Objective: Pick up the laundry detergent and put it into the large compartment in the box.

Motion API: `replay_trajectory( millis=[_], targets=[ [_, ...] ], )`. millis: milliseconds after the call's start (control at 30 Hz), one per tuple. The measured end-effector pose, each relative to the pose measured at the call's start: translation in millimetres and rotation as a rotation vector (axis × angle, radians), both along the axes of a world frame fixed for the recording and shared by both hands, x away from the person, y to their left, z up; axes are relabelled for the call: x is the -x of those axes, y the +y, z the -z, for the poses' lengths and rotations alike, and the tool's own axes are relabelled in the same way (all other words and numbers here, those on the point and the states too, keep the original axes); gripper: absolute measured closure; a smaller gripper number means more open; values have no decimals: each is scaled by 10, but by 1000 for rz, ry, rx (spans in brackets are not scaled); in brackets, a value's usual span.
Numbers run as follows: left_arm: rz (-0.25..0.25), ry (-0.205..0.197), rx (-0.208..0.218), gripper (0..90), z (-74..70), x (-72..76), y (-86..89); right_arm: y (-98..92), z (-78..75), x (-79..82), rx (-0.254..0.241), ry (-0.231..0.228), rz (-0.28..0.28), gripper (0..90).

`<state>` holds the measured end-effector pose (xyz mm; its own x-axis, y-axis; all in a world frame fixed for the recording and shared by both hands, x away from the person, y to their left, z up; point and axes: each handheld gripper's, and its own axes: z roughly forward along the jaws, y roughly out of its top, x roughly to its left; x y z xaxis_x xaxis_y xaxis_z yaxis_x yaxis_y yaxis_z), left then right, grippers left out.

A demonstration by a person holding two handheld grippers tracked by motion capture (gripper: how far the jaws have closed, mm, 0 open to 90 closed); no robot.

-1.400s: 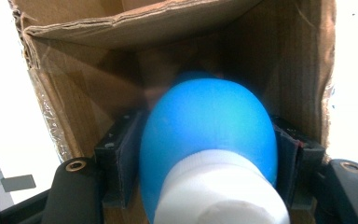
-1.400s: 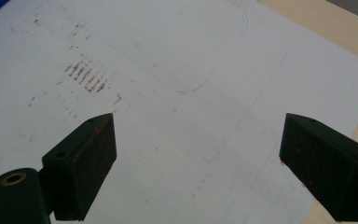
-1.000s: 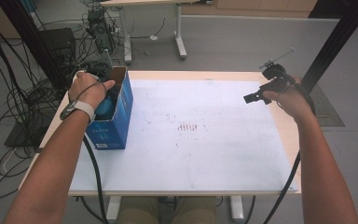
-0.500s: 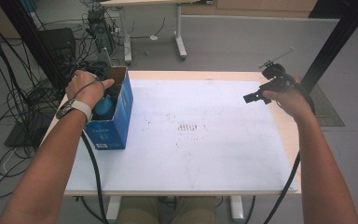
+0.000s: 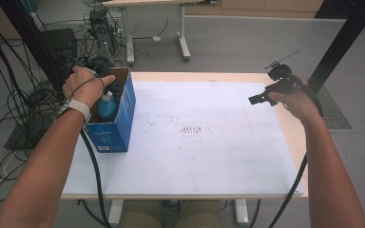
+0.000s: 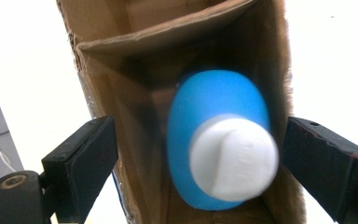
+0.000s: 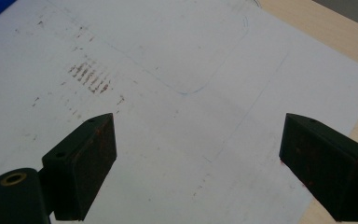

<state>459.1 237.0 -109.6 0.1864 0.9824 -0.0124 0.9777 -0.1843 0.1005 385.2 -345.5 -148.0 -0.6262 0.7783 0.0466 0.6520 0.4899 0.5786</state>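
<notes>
A blue bottle (image 5: 107,106) with a white cap (image 6: 233,158) stands inside an open blue cardboard box (image 5: 119,130) at the table's left. My left gripper (image 6: 198,126) hangs over the box under the person's left hand (image 5: 88,85). Its jaws have just been opening and now stand on either side of the bottle, off it. In the left gripper view the cap is blurred. My right gripper (image 5: 261,99) hovers above the table's far right corner. It is open with nothing between its pads (image 7: 86,163).
A white sheet (image 5: 195,142) with brown smudges (image 7: 89,77) covers the wooden table (image 5: 292,142). Black cables trail from both grippers toward the near edge. Cables and dark equipment (image 5: 52,47) crowd the floor beyond the box on the left.
My left hand has shifted very slightly over the box, with the bottle still standing in it. The right hand and its gripper have kept still.
</notes>
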Motion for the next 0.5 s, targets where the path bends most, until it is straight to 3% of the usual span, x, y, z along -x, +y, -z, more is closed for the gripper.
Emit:
replay_trajectory(
  millis=[500],
  targets=[
    [31,-30,7,99,-291,73,-62,-19,-28,48,-2,-7,3,109]
  ],
)
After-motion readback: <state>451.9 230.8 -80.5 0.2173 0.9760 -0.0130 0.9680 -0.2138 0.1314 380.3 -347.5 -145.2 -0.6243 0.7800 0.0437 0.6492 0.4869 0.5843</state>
